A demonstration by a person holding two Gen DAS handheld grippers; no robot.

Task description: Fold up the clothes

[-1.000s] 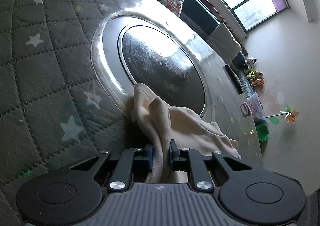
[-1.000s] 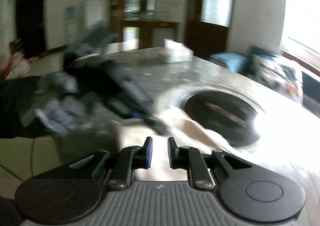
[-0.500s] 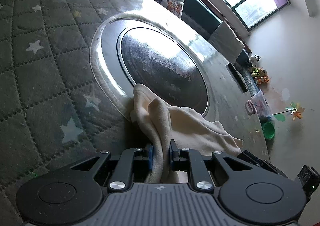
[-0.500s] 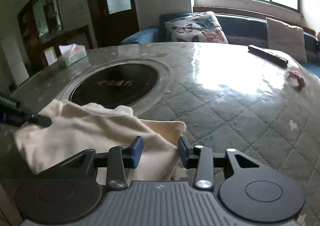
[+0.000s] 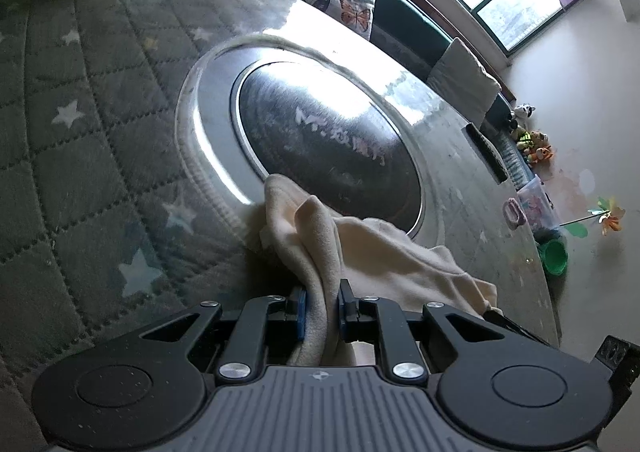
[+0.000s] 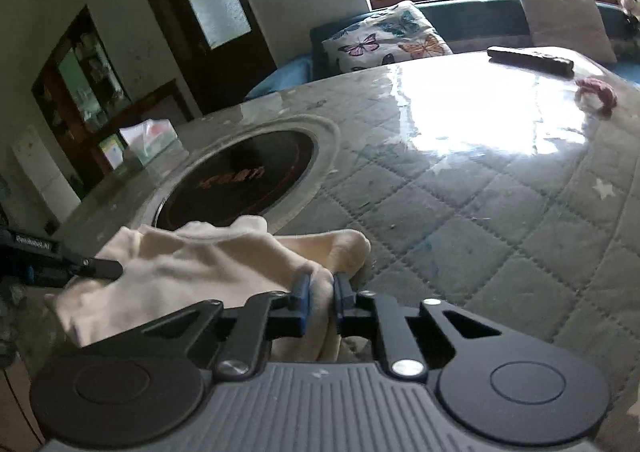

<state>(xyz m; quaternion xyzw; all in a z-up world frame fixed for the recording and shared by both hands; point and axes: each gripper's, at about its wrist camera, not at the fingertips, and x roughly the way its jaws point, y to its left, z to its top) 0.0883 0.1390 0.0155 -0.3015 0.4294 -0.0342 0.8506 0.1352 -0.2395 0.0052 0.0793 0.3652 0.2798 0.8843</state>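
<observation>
Daylight from the window glares off a round tabletop (image 6: pixel 500 188) covered in grey quilted, star-printed cloth under a clear sheet. Your cream garment (image 5: pixel 376 248) lies bunched at the near edge of that tabletop, its far folds lapping the rim of the dark round inset plate (image 5: pixel 324 148) at the centre. Your left gripper (image 5: pixel 322 302) has its jaws closed tight on a raised fold of the cloth. Your right gripper (image 6: pixel 319 300) likewise has its jaws pinched on a bunched corner at the garment's right end, with the left gripper (image 6: pixel 96 267) touching the cloth's left side. Farther off, a tissue box (image 6: pixel 150 140) sits left, a remote (image 6: pixel 530 59) and a pink item (image 6: pixel 598 94) far right, and a butterfly cushion (image 6: pixel 386 38) beyond.
</observation>
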